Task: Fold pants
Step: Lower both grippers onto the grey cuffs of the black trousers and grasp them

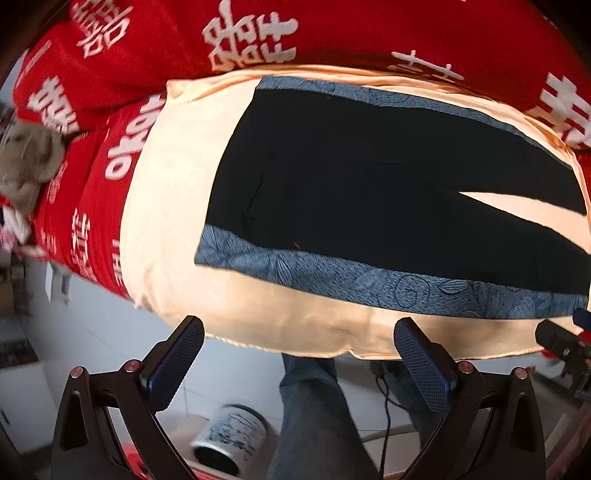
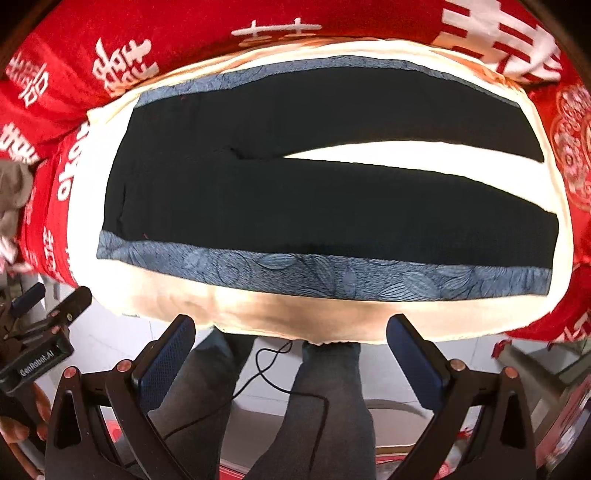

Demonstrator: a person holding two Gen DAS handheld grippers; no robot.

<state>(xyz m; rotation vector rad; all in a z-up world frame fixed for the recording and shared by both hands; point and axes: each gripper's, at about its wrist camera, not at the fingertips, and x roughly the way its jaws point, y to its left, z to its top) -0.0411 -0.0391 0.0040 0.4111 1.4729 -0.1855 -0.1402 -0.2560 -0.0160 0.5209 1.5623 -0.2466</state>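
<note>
Pants [image 2: 295, 192] lie flat, legs spread, on the cream cloth [image 2: 258, 317] over the bed, while my left tool [image 1: 299, 354] and right tool [image 2: 291, 350] hover wide open, empty, near the cloth's edge.

Bright, even daylight in both views, blowing out the cream satin cloth [image 2: 406, 151] to near white between the legs of the black pants with blue leaf-patterned side bands [image 2: 295, 206], themselves crushed to featureless black. Heavy fisheye bending and dark vignetting at the corners, curving the red bedspread with white characters [image 1: 332, 33]. Motion blur at the left wrist view's edges, smearing a white printed cylindrical can [image 1: 232, 439] on the floor.
</note>
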